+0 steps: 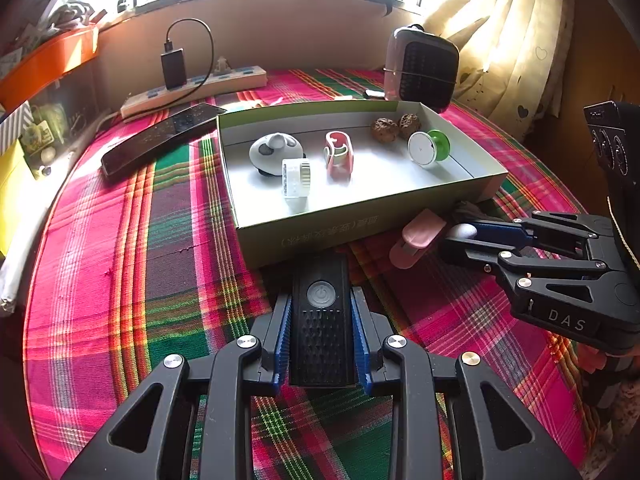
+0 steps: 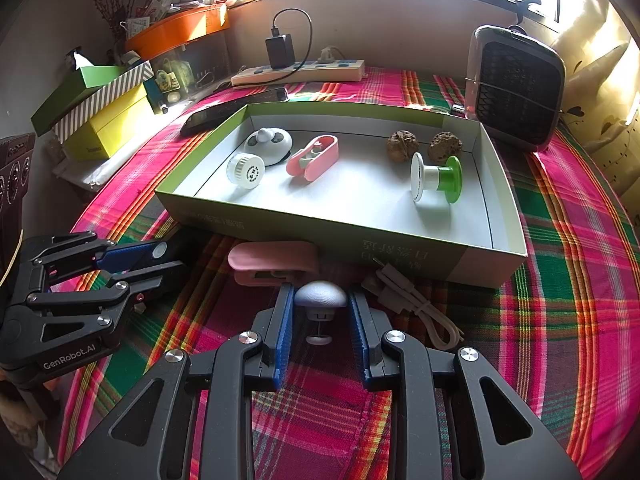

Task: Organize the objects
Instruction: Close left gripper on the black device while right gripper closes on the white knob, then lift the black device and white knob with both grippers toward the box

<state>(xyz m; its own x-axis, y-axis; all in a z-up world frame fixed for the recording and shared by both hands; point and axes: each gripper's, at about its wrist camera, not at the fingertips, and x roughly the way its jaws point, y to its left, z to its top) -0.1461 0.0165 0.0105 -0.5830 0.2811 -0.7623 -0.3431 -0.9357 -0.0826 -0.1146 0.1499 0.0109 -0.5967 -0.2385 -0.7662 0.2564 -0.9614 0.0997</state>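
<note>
Six small things are already gathered in the shallow box [image 2: 320, 232] at the frame's centre. A black remote [image 1: 322, 320] is pinched by the left gripper [image 1: 322, 344]; a white knob [image 2: 320, 296] sits between the right gripper [image 2: 320, 332] jaws, apparently gripped. A pink clip [image 2: 272, 266] and cable [image 2: 416, 308] remain on the bench [image 2: 560, 320].

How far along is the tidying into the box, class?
Done: the box already holds two walnuts, a green spool, a pink clip and more. In hand: the left gripper clamps a black remote; the right gripper brackets a white knob. Left: another pink clip and a cable on the cloth.
</note>
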